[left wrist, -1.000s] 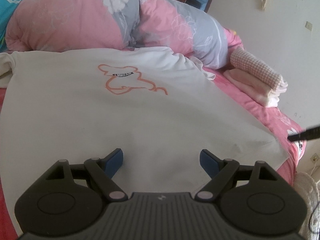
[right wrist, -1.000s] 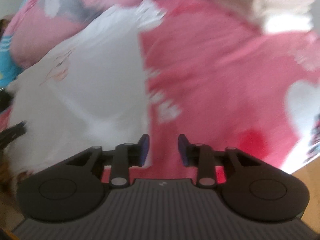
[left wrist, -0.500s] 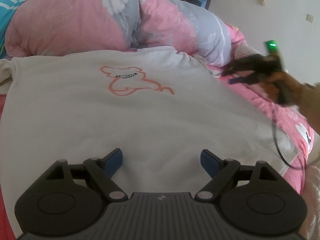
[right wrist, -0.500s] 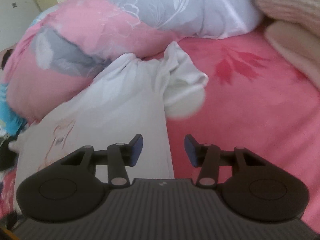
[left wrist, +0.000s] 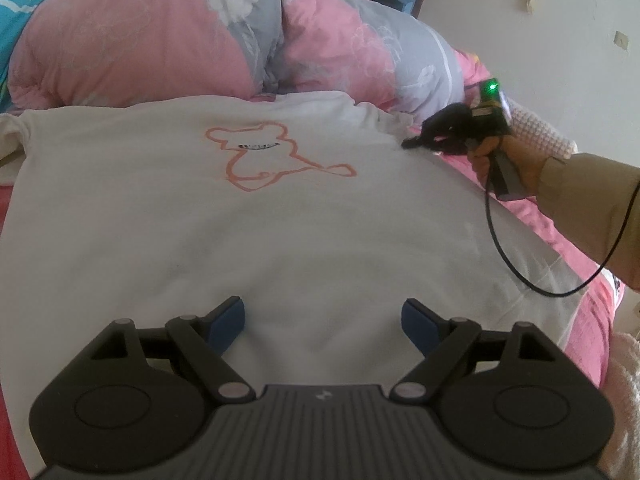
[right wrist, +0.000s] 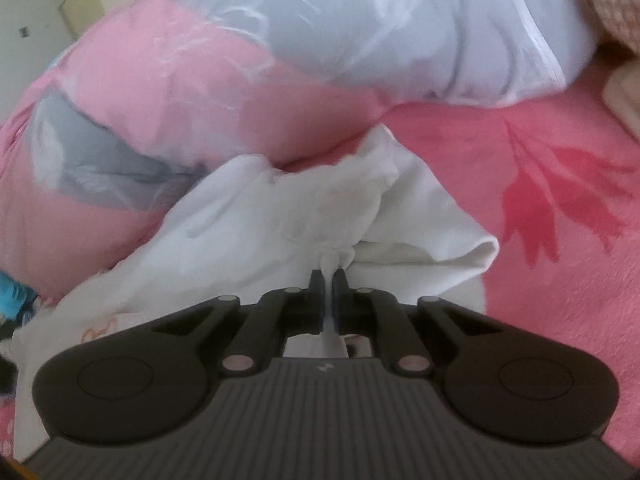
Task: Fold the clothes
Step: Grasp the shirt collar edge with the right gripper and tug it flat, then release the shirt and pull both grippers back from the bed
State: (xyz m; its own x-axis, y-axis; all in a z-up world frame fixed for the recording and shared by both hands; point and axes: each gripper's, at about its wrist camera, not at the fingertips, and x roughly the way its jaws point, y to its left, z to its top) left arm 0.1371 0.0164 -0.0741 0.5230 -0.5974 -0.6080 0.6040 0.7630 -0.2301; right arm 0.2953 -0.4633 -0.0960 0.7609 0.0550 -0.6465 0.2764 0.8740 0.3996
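Pinching the sleeve [right wrist: 400, 216] of the white shirt [left wrist: 280, 232] near the bed's far edge, right tongs [right wrist: 328, 276] have just closed; left tongs [left wrist: 322, 316] gape empty over its hem.

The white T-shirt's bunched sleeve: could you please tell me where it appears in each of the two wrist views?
Left wrist view: the sleeve lies upper right of centre, at the tip of the right gripper.
Right wrist view: it fills the centre, pinched between the shut fingers.
Shared landmark: the pink and grey quilt just behind the sleeve.
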